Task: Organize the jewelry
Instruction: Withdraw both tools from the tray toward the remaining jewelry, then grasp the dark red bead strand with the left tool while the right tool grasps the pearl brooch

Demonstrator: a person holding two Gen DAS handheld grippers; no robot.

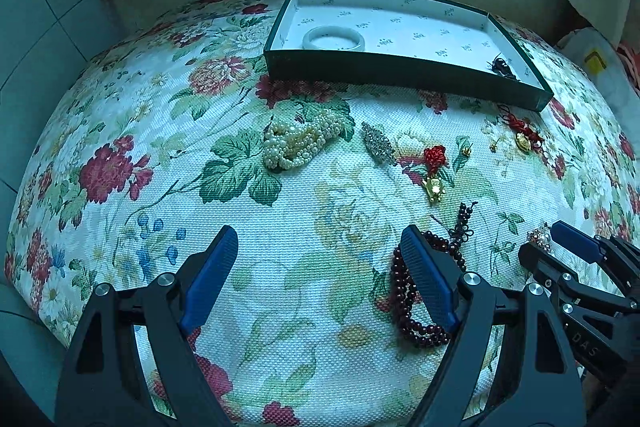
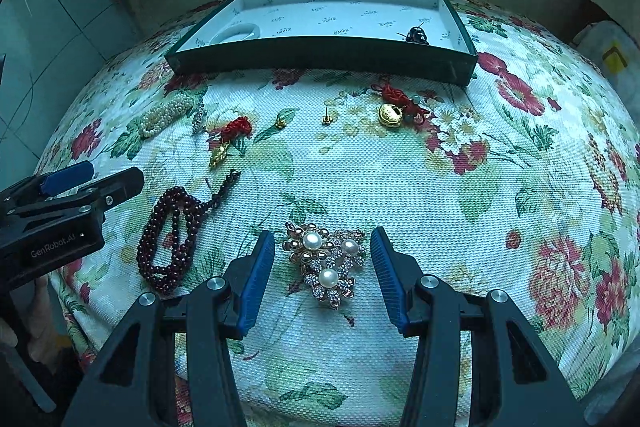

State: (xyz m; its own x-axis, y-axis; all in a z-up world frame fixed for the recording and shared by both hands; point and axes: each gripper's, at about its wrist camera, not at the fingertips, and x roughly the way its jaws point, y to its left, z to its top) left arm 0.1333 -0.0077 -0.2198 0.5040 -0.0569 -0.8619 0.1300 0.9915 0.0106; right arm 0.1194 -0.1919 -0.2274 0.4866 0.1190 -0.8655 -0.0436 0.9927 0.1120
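Observation:
My right gripper (image 2: 322, 238) stands open over a pearl flower brooch (image 2: 328, 267), which lies on the cloth between the blue pads without touching either. My left gripper (image 1: 319, 237) is open with nothing between its fingers. A dark red bead bracelet (image 1: 402, 303) lies partly behind its right finger. A pearl necklace (image 1: 298, 143), a rhinestone brooch (image 1: 378, 143), a red-knot gold charm (image 1: 434, 175) and a gold lock on red cord (image 2: 390, 115) lie further back. The green box (image 2: 320, 61) holds a white bangle (image 1: 334, 39) and a dark piece (image 2: 416, 35).
A floral cloth (image 2: 500, 187) covers the rounded surface, which falls away at its edges. Two small gold studs (image 2: 327, 119) lie in front of the box. The left gripper (image 2: 68, 187) shows at the left of the right wrist view, beside the bead bracelet (image 2: 168, 239).

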